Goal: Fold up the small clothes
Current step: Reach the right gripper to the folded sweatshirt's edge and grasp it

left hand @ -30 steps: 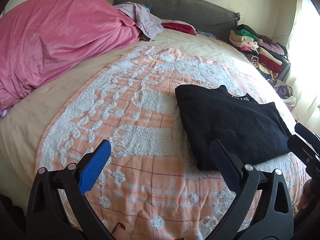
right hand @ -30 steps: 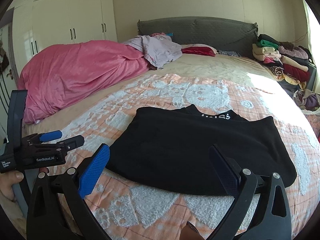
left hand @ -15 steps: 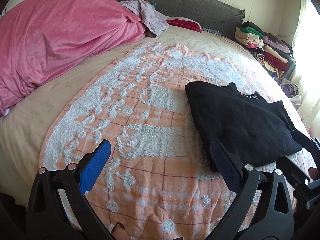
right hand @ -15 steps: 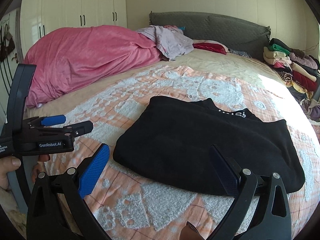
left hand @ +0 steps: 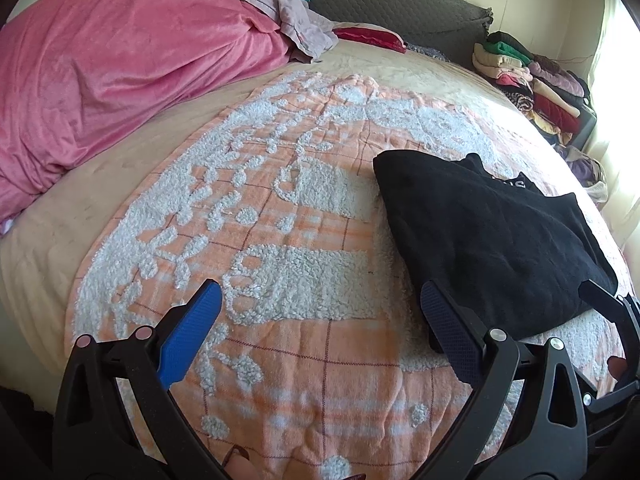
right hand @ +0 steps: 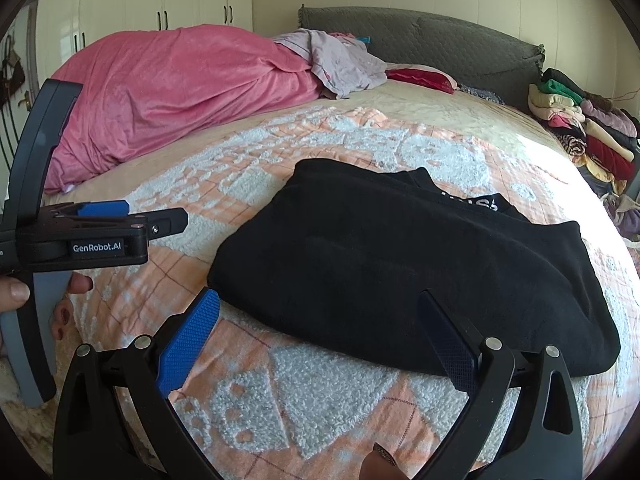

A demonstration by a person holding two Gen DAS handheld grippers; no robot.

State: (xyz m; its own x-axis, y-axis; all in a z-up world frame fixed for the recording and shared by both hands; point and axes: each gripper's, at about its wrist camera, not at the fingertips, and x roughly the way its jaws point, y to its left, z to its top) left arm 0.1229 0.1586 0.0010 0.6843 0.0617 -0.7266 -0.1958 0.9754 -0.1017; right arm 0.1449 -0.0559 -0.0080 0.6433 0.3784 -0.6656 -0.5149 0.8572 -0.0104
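Observation:
A folded black garment (right hand: 404,264) with white lettering near its collar lies flat on the orange-and-white blanket (right hand: 320,396); it also shows in the left wrist view (left hand: 488,236) at the right. My left gripper (left hand: 320,312) is open and empty above the blanket, left of the garment; it also shows from the side in the right wrist view (right hand: 132,218). My right gripper (right hand: 320,312) is open and empty just above the garment's near edge. Its tips show at the right edge of the left wrist view (left hand: 608,300).
A pink duvet (right hand: 172,92) is bunched at the left of the bed, with a lilac garment (right hand: 340,60) and a red pillow (right hand: 420,78) by the grey headboard (right hand: 440,44). A stack of folded clothes (right hand: 580,128) stands at the far right.
Both grippers have moved left and slightly closer to the bed, so the black garment sits farther right in both views. Both stay open; the garment has not moved.

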